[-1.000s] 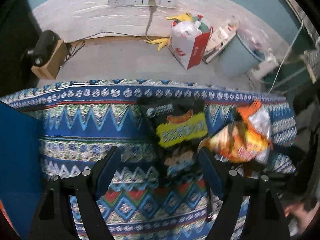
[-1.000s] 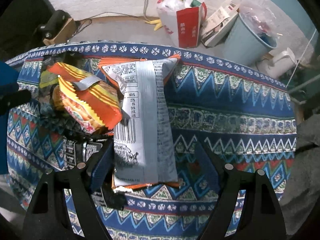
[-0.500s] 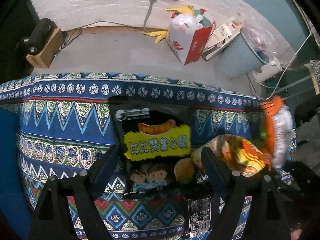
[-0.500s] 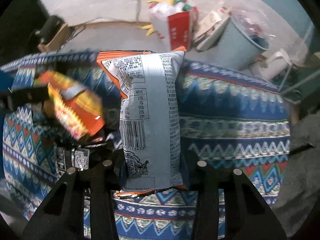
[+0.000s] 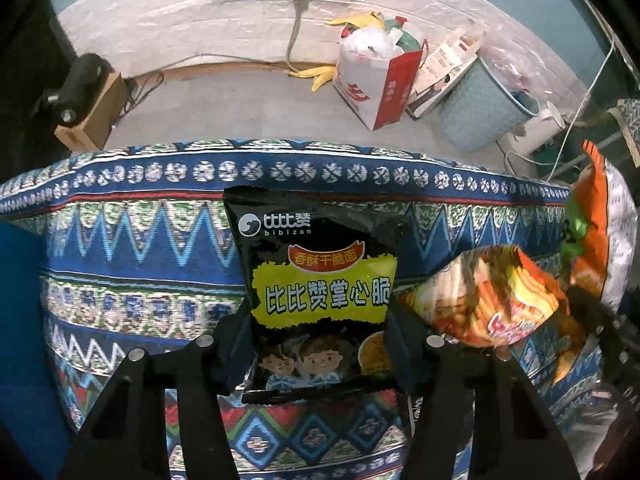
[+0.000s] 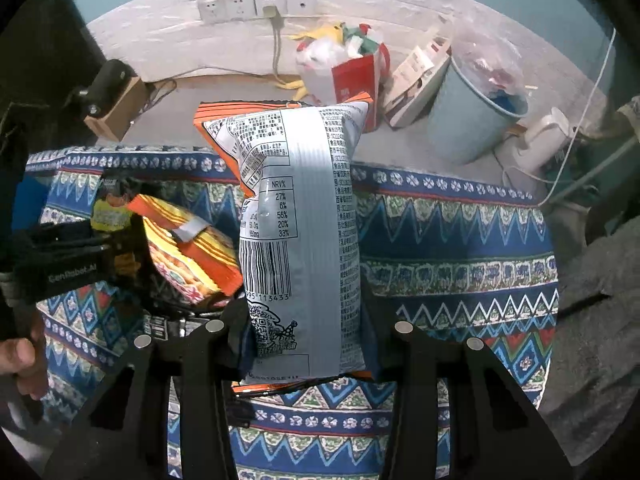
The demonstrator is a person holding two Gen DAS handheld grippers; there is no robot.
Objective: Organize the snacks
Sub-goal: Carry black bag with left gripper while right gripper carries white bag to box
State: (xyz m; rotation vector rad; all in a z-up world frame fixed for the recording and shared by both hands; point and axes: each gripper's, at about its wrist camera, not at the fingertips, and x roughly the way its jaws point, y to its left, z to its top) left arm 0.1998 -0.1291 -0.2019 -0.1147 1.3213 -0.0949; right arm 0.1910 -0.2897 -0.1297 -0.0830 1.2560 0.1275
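Snack bags on the patterned cloth (image 5: 120, 240): right gripper (image 6: 306, 344) clamps the silver bag (image 6: 304, 236), raised; left gripper (image 5: 316, 348) jaws closing, pads pressing the black bag's (image 5: 320, 280) sides.

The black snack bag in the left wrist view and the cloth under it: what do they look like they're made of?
Black snack bag: likely thin plastic film, glossy, judging by its sheen, crinkles and crimped end seals. Patterned cloth: looks like woven fabric, matte, with a visible weave and a soft fold along the table edge.
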